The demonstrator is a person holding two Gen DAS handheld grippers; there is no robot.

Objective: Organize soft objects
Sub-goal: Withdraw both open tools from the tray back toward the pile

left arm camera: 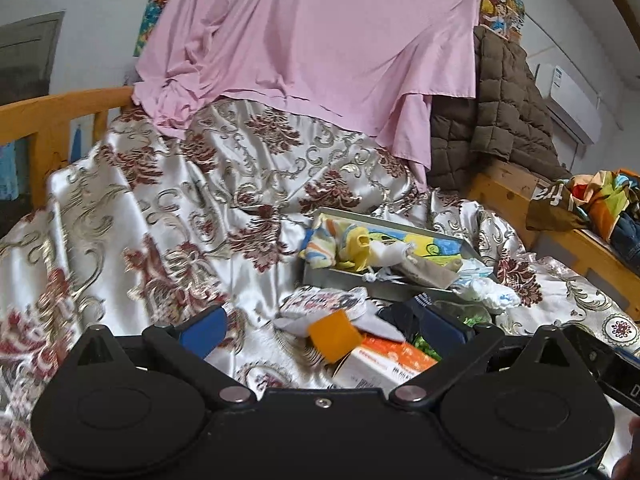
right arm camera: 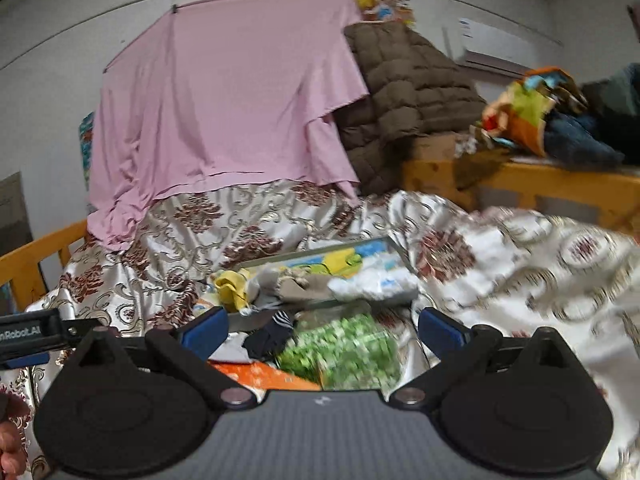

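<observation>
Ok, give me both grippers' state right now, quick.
Left gripper: jaws wide open, holding nothing, above the orange box.
Right gripper: jaws wide open, holding nothing, above the green packet.

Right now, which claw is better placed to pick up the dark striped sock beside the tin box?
Probably the right claw: it is open, and the dark striped sock lies between its fingers. In the left wrist view the sock sits off-centre, near one finger of the open left claw.
</observation>
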